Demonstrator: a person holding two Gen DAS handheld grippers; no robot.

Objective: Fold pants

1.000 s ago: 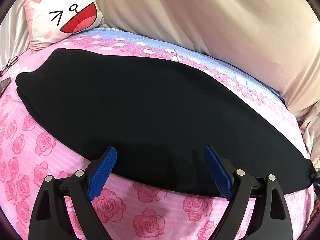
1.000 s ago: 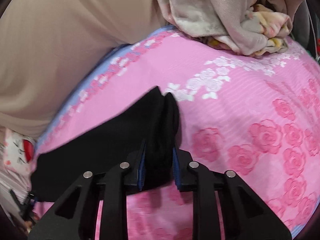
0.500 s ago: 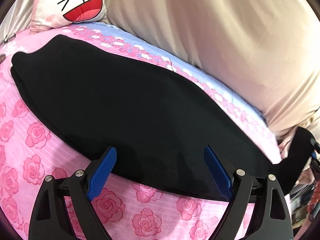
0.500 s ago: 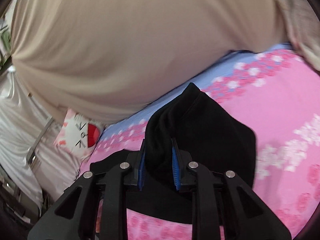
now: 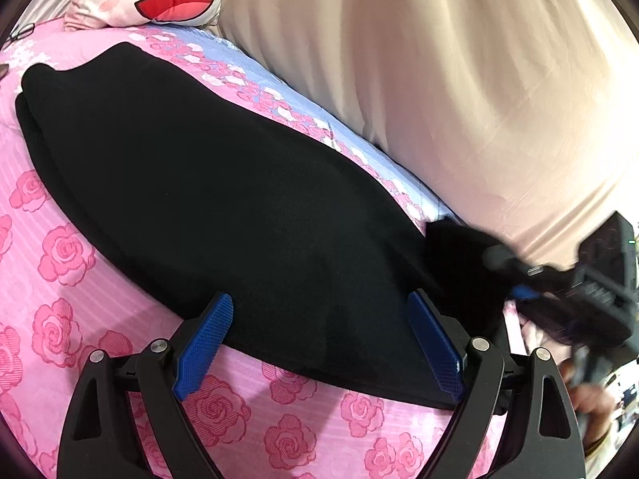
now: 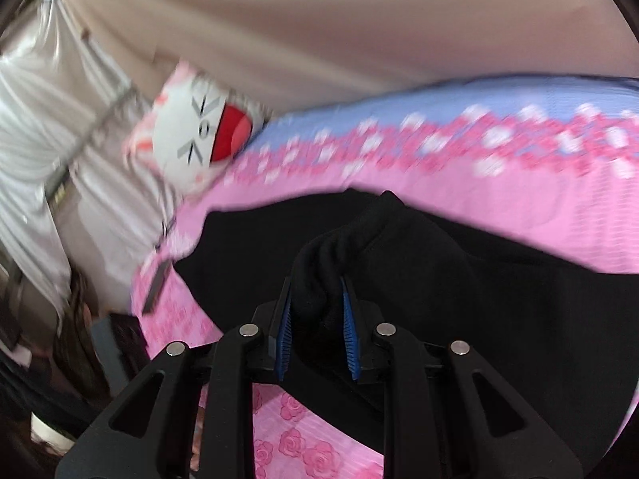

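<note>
My right gripper (image 6: 315,319) clamps the pants (image 5: 223,207) hem for folding (left gripper (image 5: 319,343) spread, empty) on the bed (image 5: 60,263).

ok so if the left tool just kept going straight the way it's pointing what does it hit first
Most likely the black pants. The left tool stands open and angled down at the bed, with the pants' near edge lying between its fingers; the pink sheet is under them. Exact depth is unclear.

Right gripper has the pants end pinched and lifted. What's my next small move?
Probably carry the right gripper, shut on the black pants, on toward the far end by the cartoon pillow, then lower. The left gripper is open at the near edge.
</note>
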